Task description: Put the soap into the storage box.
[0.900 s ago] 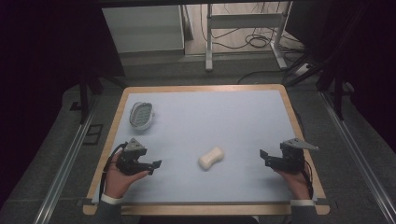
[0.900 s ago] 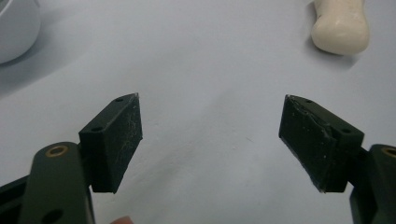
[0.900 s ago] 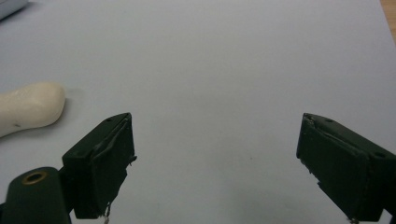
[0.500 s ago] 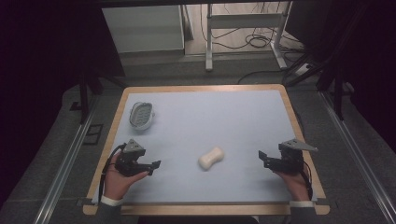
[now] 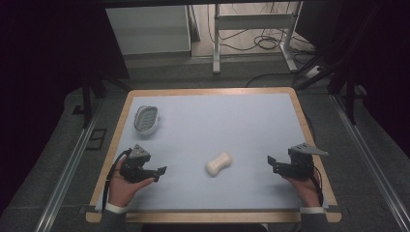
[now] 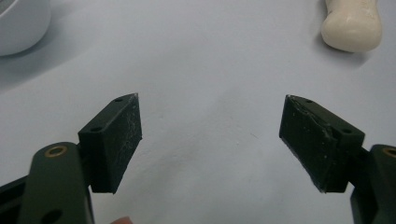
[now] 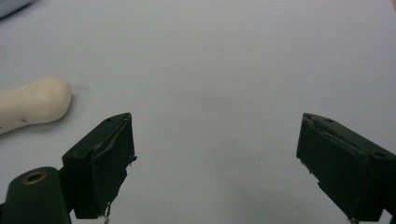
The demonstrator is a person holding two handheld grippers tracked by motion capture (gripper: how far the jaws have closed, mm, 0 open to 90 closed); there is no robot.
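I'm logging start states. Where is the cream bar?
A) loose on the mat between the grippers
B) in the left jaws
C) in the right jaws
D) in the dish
A: the bar lies on the mat, clear of both open grippers and the dish.

Both hands rest low near the table's (image 5: 208, 92) front edge; left gripper (image 5: 157, 173) and right gripper (image 5: 272, 164) gape wide, facing inward.

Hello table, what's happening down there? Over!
Left gripper open, holding nothing. Right gripper open, holding nothing. Cream soap bar lies loose between them on the mat; white dish far left, apart. Nothing in the way. Over.
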